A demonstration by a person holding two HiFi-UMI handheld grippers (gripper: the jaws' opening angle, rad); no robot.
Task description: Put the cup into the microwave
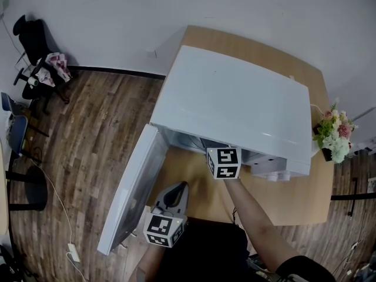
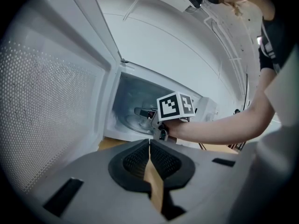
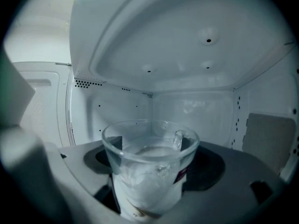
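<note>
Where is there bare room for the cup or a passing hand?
Inside the microwave, nothing but bare walls borders the cup held in the right tool. Bare table lies between the open door and the forearm. The doorway is crowded by that tool. Flowers crowd the table's right edge.

Your left gripper (image 2: pixel 149 142) fills the bottom of the frame, its jaws pressed together with nothing between them. Ahead at centre the microwave (image 2: pixel 122 93) stands open, its perforated door (image 2: pixel 51 111) swung out across the left of the frame. Your right gripper (image 2: pixel 145 113) reaches into the cavity from the right, and a sliver of desk (image 2: pixel 106 144) shows just below the opening.
</note>
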